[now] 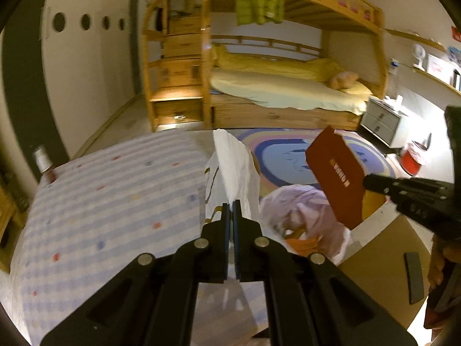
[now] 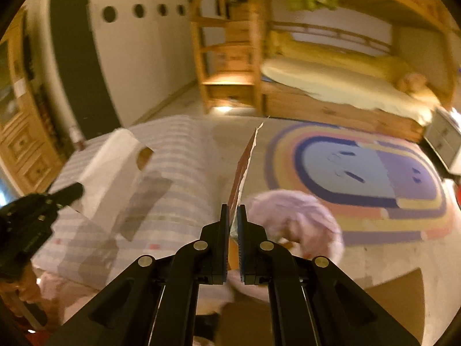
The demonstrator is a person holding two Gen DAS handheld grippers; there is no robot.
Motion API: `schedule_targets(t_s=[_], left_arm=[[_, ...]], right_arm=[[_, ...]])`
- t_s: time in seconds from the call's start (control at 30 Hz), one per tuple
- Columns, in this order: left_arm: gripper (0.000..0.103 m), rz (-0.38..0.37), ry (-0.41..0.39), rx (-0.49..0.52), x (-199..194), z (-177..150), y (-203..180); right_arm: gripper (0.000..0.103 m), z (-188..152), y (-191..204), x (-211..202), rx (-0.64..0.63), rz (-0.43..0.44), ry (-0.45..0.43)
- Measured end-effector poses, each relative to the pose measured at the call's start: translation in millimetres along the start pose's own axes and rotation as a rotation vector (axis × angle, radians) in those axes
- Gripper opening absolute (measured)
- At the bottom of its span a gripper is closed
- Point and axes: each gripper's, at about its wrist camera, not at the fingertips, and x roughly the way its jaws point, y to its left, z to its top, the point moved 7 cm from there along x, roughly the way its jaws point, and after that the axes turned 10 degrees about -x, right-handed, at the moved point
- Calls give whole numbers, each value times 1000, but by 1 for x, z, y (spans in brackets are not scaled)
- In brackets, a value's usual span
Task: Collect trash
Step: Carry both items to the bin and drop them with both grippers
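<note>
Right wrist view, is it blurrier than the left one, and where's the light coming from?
Right wrist view: yes, motion blur smears the white paper bag and the pink plastic bag. Left wrist view: sharper, with gold lettering visible on the red card. Both views: warm yellowish light, strong fisheye curvature, and a bright glow at the foot of the wooden staircase.

Warm, dim indoor light with a yellow cast; a bright glow at the foot of the wooden stair drawers [image 1: 175,115]. Fisheye bending and dark vignette at the edges. Right wrist view motion-blurred, notably the round rug [image 2: 374,178]; left wrist view sharper
</note>
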Motion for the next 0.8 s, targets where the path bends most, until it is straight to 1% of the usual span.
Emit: schedule_targets(t_s=[0.03,0.1,0.2,0.23,0.27,0.3,0.33,0.43,0.53,0.67,0.7,0.73,0.77,0.8], left_arm=[[0,-11,5,7,6,0,-8],[0,-22,18,20,18,0,-21],[0,-32,41,39,34,-2,-36],[0,-37,51,49,39,-3,-43],[0,-41,60,58,44,-5,-48],[1,-46,71,71,49,-7,-55],[0,-50,77,79,52,-9,-57],[0,-77,104,104,67,-14,-73],[1,-98,121,125,82,-13,-89],[2,-146,154,149,103,-11,-114],[11,-146,163,151,108,-10,-117],[19,-139,164,149,111,-9,-119],[38,-133,160,143,111,-7,-118],[48,-126,148,132,108,-5,-114]], right_arm=[[6,-4,-10,6,11,-19,13],[6,-8,-24,16,39,-23,29],[10,-14,-47,31,87,-25,36],[20,-15,-54,36,101,-30,44],[26,-16,-60,38,112,-43,44],[35,-14,-64,36,121,-49,29],[38,-13,-67,33,127,-50,17],[43,-16,-73,25,140,-54,-2],[45,-17,-86,13,160,-78,-27],[45,-15,-98,3,184,-95,-49],[47,-14,-100,2,188,-98,-53],[52,-14,-103,-2,192,-104,-60],[55,-14,-104,-6,194,-104,-67],[56,-13,-103,-10,196,-101,-72]])
